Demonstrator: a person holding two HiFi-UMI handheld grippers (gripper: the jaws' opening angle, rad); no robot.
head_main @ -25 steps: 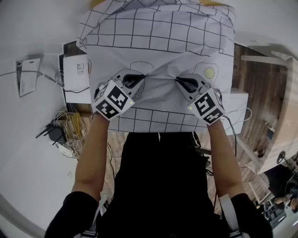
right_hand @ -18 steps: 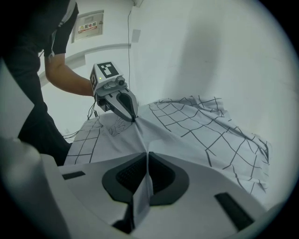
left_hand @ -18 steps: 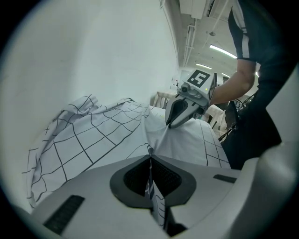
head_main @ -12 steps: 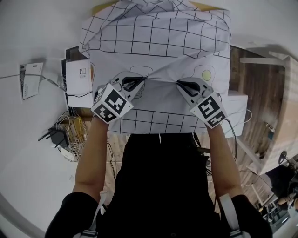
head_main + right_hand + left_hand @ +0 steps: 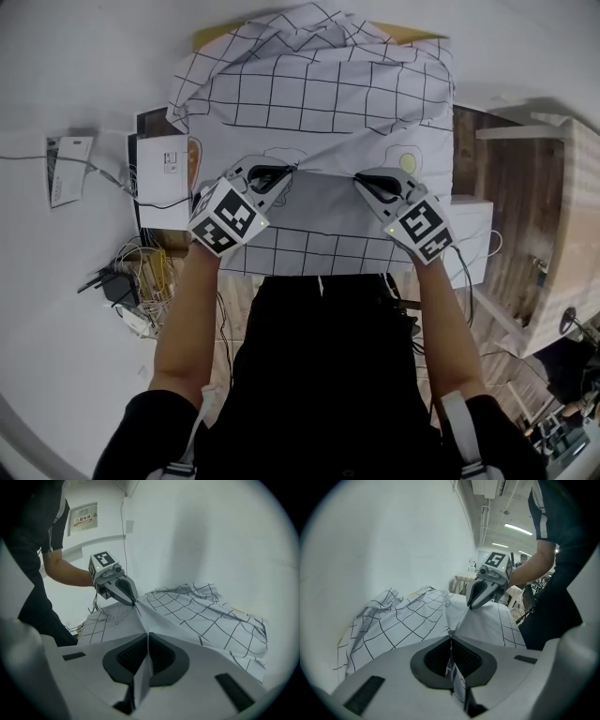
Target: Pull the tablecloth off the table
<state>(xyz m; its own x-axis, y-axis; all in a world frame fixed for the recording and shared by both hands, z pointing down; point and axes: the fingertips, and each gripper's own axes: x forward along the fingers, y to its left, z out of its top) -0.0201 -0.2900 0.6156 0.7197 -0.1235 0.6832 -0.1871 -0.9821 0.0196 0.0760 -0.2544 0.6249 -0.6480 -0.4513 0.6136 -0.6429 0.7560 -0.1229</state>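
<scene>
A white tablecloth (image 5: 319,103) with a black grid lies bunched over the table; a strip of bare tabletop (image 5: 412,33) shows at its far edge. My left gripper (image 5: 289,170) is shut on a fold of the cloth near its middle, and the cloth (image 5: 408,620) runs pinched between its jaws. My right gripper (image 5: 358,177) is shut on another fold, about a hand's width to the right. The cloth (image 5: 197,616) stretches taut between the two grips. In the left gripper view the right gripper (image 5: 469,606) pinches a raised peak; in the right gripper view the left gripper (image 5: 135,603) does the same.
A white box (image 5: 159,169) and a tangle of cables (image 5: 141,272) sit on the floor at left. A white unit (image 5: 473,230) and wooden flooring (image 5: 506,216) lie at right. A white wall (image 5: 384,541) stands behind the table.
Both grippers have lifted with the cloth held. The cloth's far edge has drawn toward me and bunched more, baring a strip of tabletop at the back.
</scene>
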